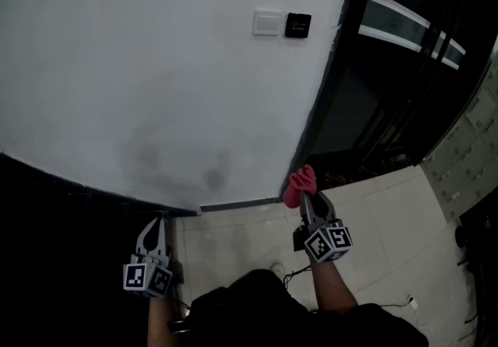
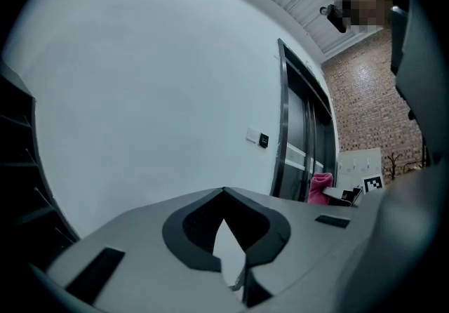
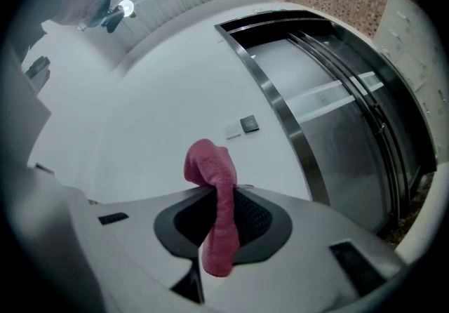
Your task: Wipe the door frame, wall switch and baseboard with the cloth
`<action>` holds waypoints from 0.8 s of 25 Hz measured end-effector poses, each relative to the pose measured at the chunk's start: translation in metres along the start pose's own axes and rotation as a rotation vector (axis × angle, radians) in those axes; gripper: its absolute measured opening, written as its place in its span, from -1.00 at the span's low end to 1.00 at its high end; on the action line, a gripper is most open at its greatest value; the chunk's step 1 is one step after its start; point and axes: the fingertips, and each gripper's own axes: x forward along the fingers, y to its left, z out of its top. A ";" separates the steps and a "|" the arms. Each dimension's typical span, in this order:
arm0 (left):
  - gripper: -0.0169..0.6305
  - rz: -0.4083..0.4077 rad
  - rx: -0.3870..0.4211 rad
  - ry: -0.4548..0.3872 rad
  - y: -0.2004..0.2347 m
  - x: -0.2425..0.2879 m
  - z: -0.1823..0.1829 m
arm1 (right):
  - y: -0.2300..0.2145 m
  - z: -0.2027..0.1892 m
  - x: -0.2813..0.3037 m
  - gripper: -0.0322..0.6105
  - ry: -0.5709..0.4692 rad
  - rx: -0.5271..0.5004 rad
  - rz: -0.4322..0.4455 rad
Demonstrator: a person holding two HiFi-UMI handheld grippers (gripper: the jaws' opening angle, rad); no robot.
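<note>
Black wall panel (image 1: 298, 25), pale tiled floor (image 1: 389, 217)

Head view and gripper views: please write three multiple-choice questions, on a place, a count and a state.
1. Where is the pink cloth? A) on the floor B) in the right tongs C) over a door handle
2. How many plates are on the wall beside the door frame? A) two B) one C) four
3. The left tongs are: A) wide open B) shut on a cloth C) shut, empty

1 B: it sticks up from between them.
2 A: a white switch and a black plate.
3 C: they close on nothing.
</note>
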 end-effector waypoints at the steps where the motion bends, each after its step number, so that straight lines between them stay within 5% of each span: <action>1: -0.95 -0.002 0.008 0.002 -0.002 -0.001 -0.002 | 0.000 -0.002 0.001 -0.72 0.006 0.000 0.002; 13: -0.95 0.013 -0.007 0.009 0.007 -0.004 0.008 | 0.000 -0.002 0.009 -0.72 0.015 0.016 -0.001; 20: -0.95 0.018 0.051 -0.001 0.001 -0.004 0.005 | -0.007 -0.004 0.002 -0.72 0.017 0.004 -0.009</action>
